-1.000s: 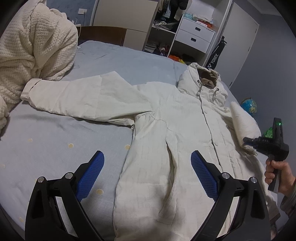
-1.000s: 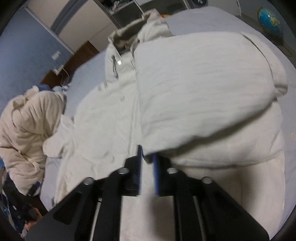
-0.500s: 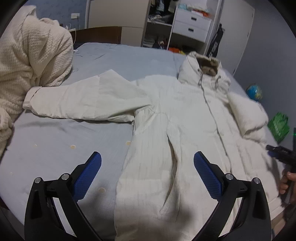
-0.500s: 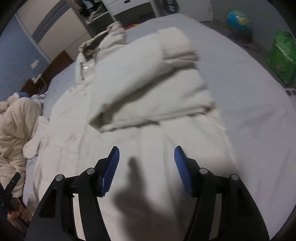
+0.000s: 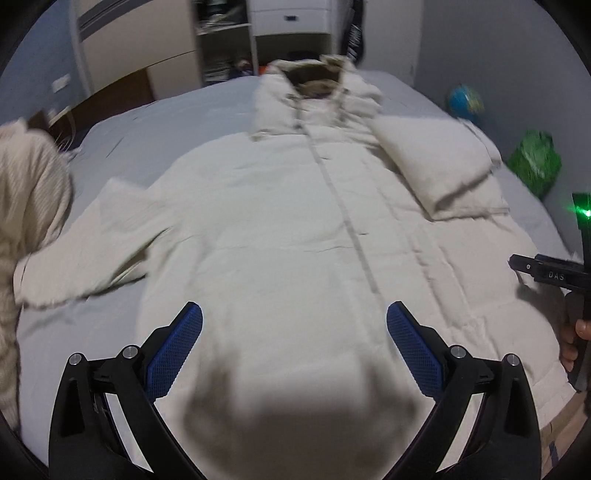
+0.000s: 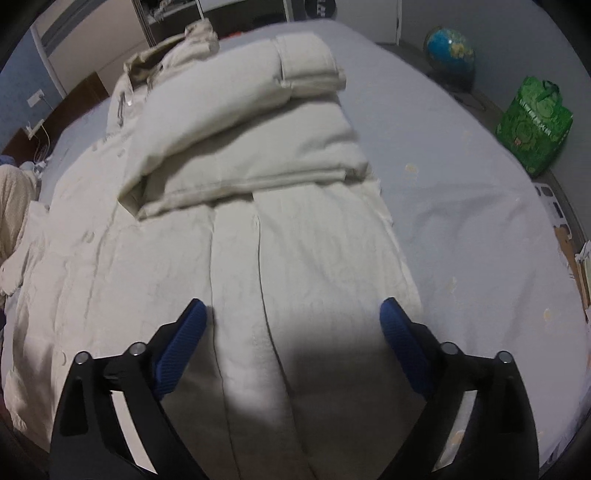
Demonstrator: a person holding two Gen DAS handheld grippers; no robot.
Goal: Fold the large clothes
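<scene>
A cream hooded coat (image 5: 295,229) lies front up on the grey bed (image 5: 155,133), hood at the far end. One sleeve (image 5: 436,158) is folded in over the chest; it also shows in the right wrist view (image 6: 240,122). The other sleeve (image 5: 96,236) stretches out to the left. My left gripper (image 5: 294,345) is open and empty above the coat's lower middle. My right gripper (image 6: 291,341) is open and empty above the coat's (image 6: 258,258) lower right side, and shows at the right edge of the left wrist view (image 5: 546,273).
A cream knitted robe (image 5: 26,206) lies heaped at the bed's left edge. A globe (image 6: 448,55) and a green bag (image 6: 532,125) stand on the floor to the right. Shelves and drawers (image 5: 288,18) stand behind the bed's far end.
My right gripper let go of the folded sleeve, opened and pulled back toward the hem. My left gripper swung right to centre over the coat's body.
</scene>
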